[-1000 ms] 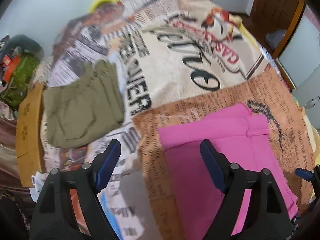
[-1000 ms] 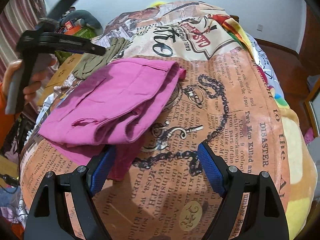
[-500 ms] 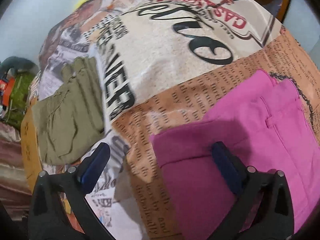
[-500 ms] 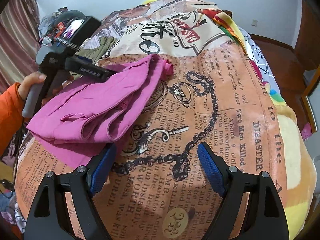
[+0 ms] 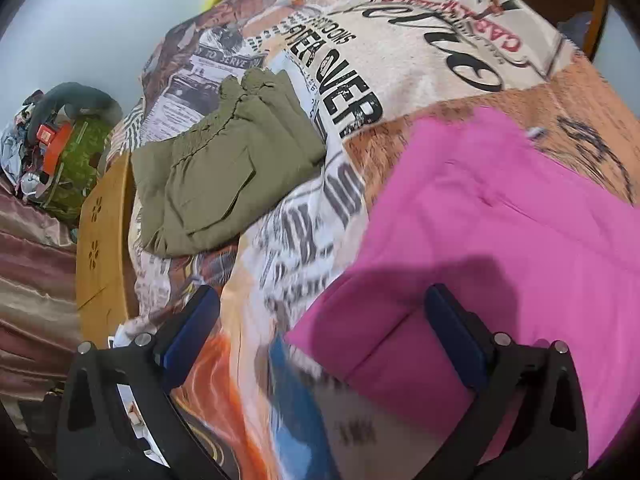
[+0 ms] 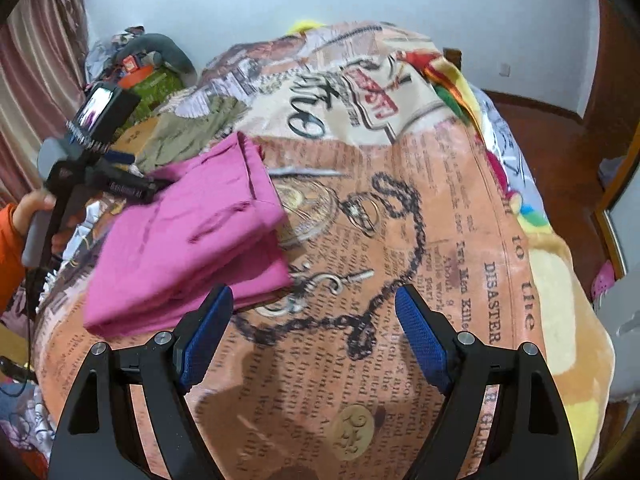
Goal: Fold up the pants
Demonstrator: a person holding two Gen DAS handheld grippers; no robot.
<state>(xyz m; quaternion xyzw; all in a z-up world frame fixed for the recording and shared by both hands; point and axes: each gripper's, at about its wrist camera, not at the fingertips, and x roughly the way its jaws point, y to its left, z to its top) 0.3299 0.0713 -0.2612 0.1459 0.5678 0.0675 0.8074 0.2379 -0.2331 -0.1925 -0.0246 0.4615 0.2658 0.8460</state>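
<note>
The left gripper (image 5: 320,336) had its jaws spread wide over the near corner of the folded pink pants (image 5: 500,248), gripping nothing. The right gripper (image 6: 312,336) hung with jaws apart and empty beside them. Folded olive pants (image 5: 228,160) lay farther off on the bed's printed blanket (image 6: 400,240).

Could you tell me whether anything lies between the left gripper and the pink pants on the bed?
Nothing visible does. The left gripper hangs open right over the near edge of the pink pants; the olive pants lie off to the side, apart from them.
</note>
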